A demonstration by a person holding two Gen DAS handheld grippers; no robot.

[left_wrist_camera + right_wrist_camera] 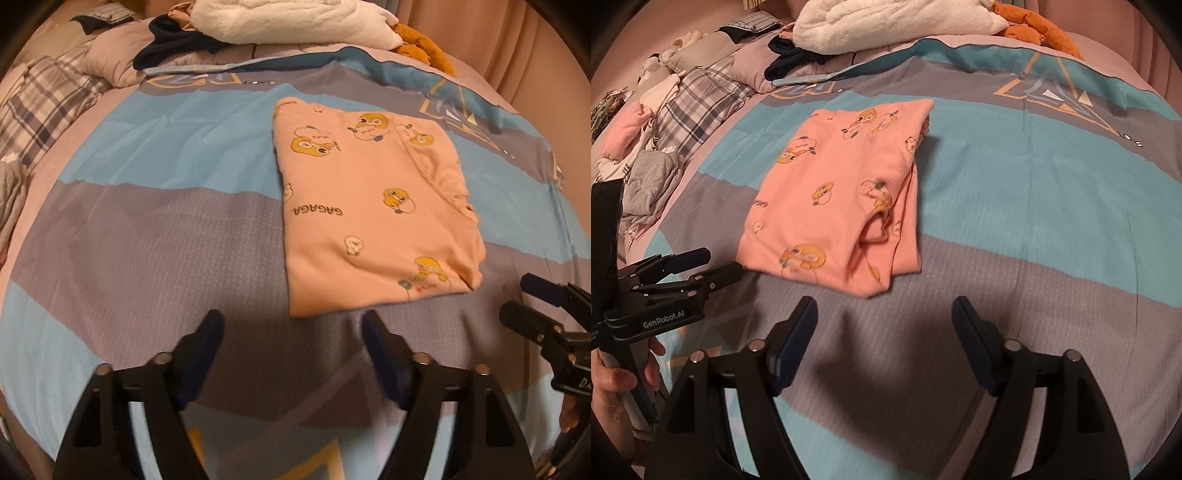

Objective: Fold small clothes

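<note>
Left wrist, pink garment [373, 206] folded, duck-printed, flat

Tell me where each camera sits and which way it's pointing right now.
Left wrist view: sits on the left hand-held gripper, looking forward over the bed cover at the folded pink garment; its own open fingers show, and the right hand-held gripper at right.
Right wrist view: sits on the right hand-held gripper, facing the same garment; its own open fingers show, plus the left hand-held gripper and the hand holding it.
Shared: garment, bed cover, white blanket, each other's gripper.
</note>
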